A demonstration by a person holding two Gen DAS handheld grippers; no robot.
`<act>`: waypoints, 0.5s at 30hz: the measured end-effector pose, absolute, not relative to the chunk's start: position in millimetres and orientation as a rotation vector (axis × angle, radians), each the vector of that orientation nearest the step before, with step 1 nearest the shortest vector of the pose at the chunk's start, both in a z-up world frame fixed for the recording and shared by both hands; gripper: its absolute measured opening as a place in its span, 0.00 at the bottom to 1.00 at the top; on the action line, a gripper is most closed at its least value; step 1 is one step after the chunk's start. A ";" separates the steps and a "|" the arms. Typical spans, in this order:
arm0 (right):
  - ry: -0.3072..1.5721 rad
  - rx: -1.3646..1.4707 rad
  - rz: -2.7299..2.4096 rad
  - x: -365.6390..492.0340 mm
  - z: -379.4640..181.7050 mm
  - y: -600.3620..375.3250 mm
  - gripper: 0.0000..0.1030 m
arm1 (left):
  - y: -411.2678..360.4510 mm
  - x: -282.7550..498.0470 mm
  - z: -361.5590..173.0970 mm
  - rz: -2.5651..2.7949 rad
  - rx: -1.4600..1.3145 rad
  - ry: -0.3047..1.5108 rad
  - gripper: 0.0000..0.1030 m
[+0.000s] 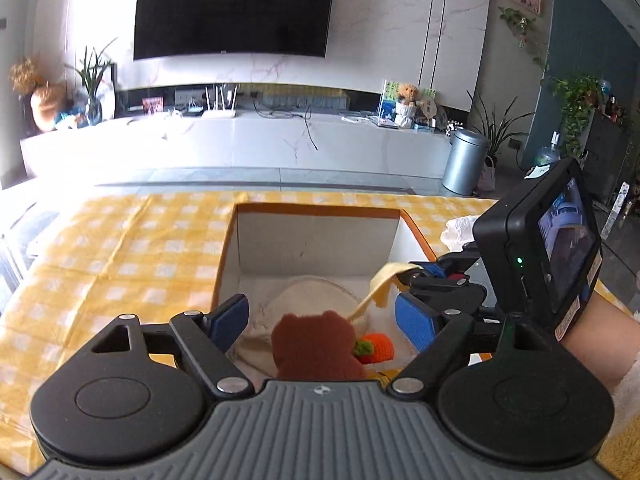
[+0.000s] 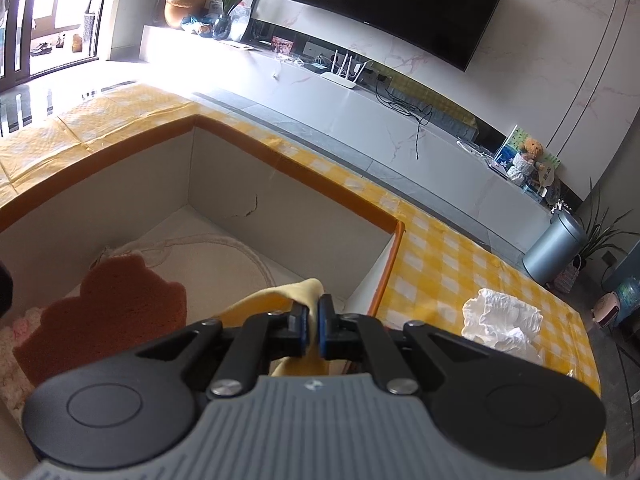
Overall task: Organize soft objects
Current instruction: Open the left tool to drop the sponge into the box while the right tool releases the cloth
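A: What does the left wrist view give that the right one misses?

B: It shows the left tongs [image 1: 324,320] spread wide with nothing between the blue pads, hanging over the open box [image 1: 320,240]. Past them sits the brown plush bear [image 1: 316,348], with a small knitted orange carrot [image 1: 378,346] just beside it. It also catches the right tongs [image 1: 404,280] from outside, with the camera mounted behind them and the person's wrist [image 1: 600,340].

A: And the right wrist view?

B: There the right tongs [image 2: 315,326] are pinched tight on a pale yellow cloth [image 2: 296,294], which bulges above the pads and hangs below them, over the box's near right corner. This view alone shows a crumpled white cloth [image 2: 500,320] lying on the yellow checked surface [image 2: 440,264], outside the box to its right.

A: What is in the box?

B: A cream fabric piece [image 2: 224,264] lies flat on the bottom, the bear rests on it at the left, and something pink and fluffy [image 2: 16,336] shows at the picture's left edge; I cannot tell what it is.
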State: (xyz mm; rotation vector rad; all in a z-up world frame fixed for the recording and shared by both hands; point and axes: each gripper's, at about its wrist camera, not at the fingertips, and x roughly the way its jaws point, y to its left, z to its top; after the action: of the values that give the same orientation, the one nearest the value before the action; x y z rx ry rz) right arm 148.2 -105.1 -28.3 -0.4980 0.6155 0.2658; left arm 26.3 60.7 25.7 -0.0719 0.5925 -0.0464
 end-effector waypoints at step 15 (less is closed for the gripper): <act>0.578 -0.464 0.364 134.2 -12.3 -107.1 0.77 | 73.3 35.9 15.6 -0.002 -0.126 0.633 0.95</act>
State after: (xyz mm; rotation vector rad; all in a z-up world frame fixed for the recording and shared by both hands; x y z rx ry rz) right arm 134.2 -107.1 -12.3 -0.4645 0.5776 0.3639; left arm 35.9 73.3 15.6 -0.1259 0.6334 -0.0016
